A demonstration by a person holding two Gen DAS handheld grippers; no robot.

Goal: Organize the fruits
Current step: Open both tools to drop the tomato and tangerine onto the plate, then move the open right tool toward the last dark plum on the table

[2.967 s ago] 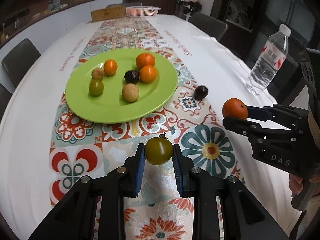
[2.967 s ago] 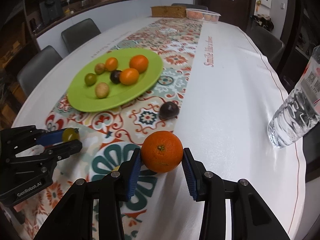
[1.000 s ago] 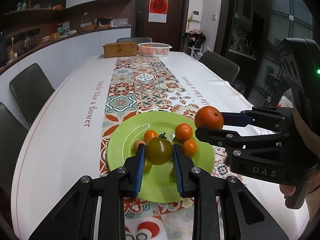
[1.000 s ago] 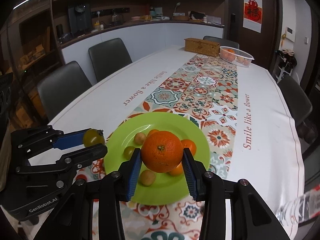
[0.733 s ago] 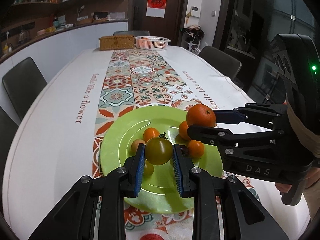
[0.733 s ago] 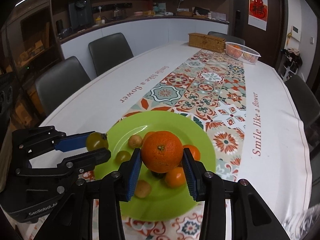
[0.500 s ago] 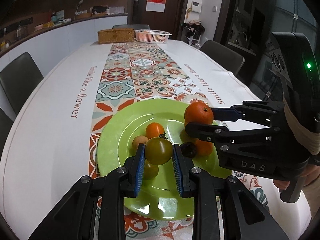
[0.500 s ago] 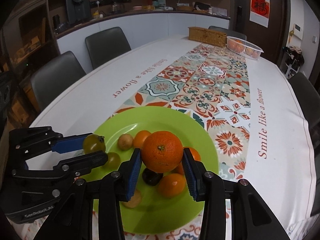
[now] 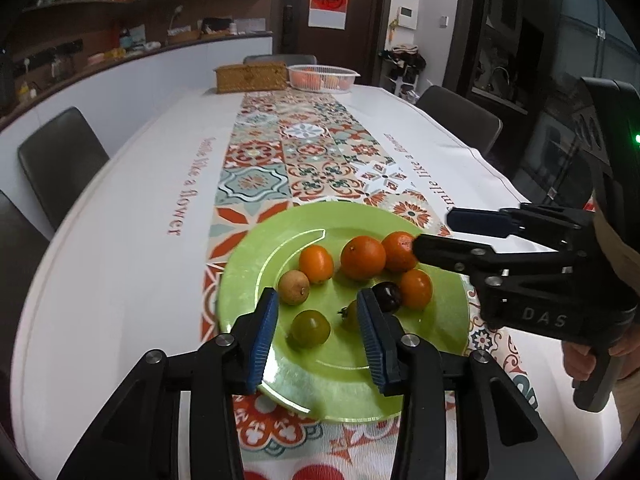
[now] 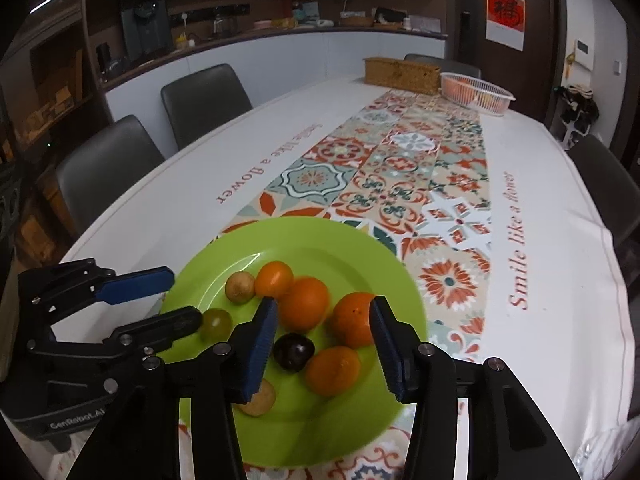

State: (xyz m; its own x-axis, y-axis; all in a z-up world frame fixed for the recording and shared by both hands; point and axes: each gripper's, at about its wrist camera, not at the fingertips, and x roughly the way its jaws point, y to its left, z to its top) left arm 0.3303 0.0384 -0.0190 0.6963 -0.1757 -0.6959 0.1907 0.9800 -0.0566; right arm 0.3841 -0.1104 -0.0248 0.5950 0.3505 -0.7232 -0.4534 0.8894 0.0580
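A green plate on the patterned runner holds several fruits. My left gripper is open and empty just above the plate's near side; two green tomatoes lie between its fingers. My right gripper is open and empty over the plate, above a dark plum and a small orange; a large orange lies by its right finger. The right gripper also shows in the left wrist view, and the left gripper shows in the right wrist view.
A wicker box and a white basket of fruit stand at the table's far end. Dark chairs line both long sides. The white cloth's edge runs at left.
Both grippers have opened and let go: the green tomato and the large orange now lie on the plate. Both grippers had carried them from the table to over the plate.
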